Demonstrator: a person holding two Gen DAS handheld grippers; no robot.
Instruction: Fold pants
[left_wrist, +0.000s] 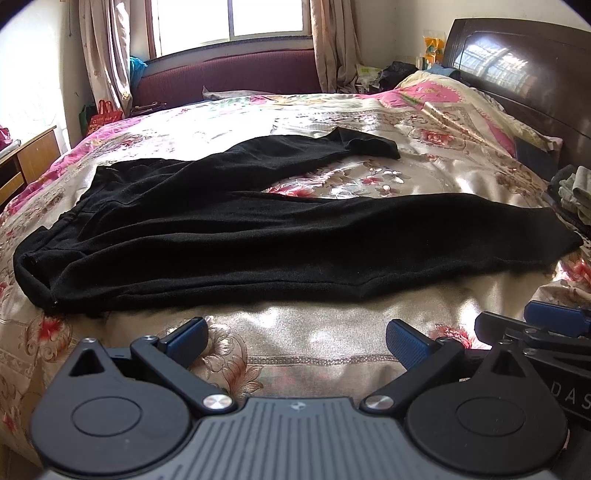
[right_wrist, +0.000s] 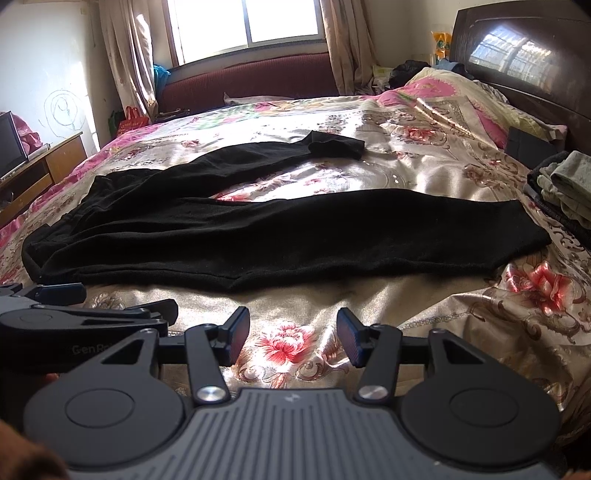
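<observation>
Black pants (left_wrist: 258, 236) lie spread flat on the floral bedspread (left_wrist: 314, 325), waistband at the left, legs splayed to the right; the near leg ends at the right and the far leg reaches toward the pillows. They also show in the right wrist view (right_wrist: 277, 240). My left gripper (left_wrist: 297, 338) is open and empty, just short of the pants' near edge. My right gripper (right_wrist: 293, 338) is open and empty, also short of the near edge. Each gripper shows at the edge of the other's view.
A dark wooden headboard (left_wrist: 517, 74) and pillows (left_wrist: 461, 99) are at the right. Folded clothes (right_wrist: 565, 184) sit at the bed's right side. A maroon sofa (left_wrist: 229, 74) stands under the window, and a wooden cabinet (left_wrist: 29, 155) is at the left.
</observation>
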